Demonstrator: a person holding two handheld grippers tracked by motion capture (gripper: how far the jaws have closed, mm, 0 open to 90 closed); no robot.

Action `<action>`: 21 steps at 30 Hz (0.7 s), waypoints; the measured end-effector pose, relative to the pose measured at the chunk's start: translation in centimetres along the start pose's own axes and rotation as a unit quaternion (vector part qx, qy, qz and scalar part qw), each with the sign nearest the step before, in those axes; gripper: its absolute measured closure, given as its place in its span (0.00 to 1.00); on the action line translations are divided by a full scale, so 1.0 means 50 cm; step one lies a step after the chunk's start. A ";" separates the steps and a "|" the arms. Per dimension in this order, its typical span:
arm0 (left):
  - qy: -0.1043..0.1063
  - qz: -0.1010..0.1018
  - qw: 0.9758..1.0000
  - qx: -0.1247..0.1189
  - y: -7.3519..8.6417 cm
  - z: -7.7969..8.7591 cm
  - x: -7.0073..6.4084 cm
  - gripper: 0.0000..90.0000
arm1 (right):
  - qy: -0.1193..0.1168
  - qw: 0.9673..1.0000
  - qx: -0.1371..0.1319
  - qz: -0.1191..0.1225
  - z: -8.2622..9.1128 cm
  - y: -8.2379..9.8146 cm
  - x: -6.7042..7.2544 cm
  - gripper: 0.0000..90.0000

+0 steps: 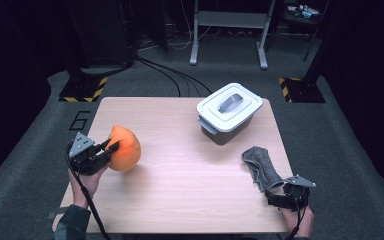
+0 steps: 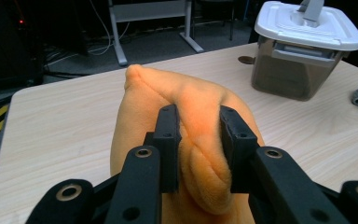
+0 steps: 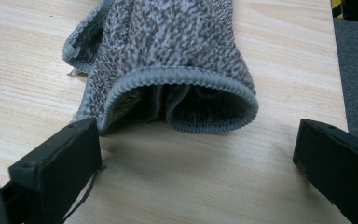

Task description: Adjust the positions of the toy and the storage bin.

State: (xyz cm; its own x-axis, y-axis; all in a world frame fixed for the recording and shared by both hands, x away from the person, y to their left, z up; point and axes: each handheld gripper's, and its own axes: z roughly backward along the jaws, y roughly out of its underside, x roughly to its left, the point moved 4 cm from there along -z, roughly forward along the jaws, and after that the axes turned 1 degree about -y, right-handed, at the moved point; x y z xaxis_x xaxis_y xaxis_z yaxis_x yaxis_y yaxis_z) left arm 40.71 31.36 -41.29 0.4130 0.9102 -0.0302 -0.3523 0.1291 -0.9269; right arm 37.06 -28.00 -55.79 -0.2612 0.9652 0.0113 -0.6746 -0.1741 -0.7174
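Observation:
A soft orange plush thing (image 1: 124, 148) sits at the table's left, and my left gripper (image 1: 109, 149) is shut on a fold of it. Seen from the left gripper view, both black jaws pinch the orange plush (image 2: 200, 116) between them, the left gripper (image 2: 199, 149) squeezing a ridge of fabric. A grey knitted sock (image 1: 261, 164) lies near the right front edge. My right gripper (image 1: 279, 194) stands open just before its cuff. The right gripper view has the sock's open cuff (image 3: 186, 88) ahead of the wide-apart jaws of the right gripper (image 3: 196, 154), not touching.
A grey bin with a white handled lid (image 1: 228, 111) stands at the back right of the wooden table (image 1: 180, 170); the same bin (image 2: 303, 46) appears in the left gripper view. Dark floor, cables and a metal stand lie beyond the far edge.

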 end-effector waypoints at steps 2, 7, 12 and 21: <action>0.001 0.006 1.000 0.000 0.005 0.002 0.010 0.79 | 0.000 1.000 -0.001 0.000 0.000 0.000 0.000 0.00; -0.014 0.003 1.000 0.008 0.009 0.013 0.038 0.79 | 0.001 1.000 0.000 -0.003 0.000 0.000 0.001 0.00; -0.023 0.004 1.000 0.007 0.011 0.026 0.071 0.79 | 0.000 1.000 -0.001 0.000 0.000 0.000 0.000 0.00; -0.047 0.000 0.998 0.030 0.022 0.033 0.115 0.79 | 0.001 1.000 0.000 -0.001 0.000 0.000 0.000 0.00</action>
State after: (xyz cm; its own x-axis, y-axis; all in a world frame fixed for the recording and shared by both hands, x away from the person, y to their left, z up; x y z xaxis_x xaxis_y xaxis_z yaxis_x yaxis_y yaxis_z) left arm 41.31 37.36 -41.86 0.3334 0.9428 0.0073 -0.4040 0.1498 -0.9024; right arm 37.06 -28.00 -55.79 -0.2580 0.9661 0.0113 -0.6745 -0.1717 -0.7180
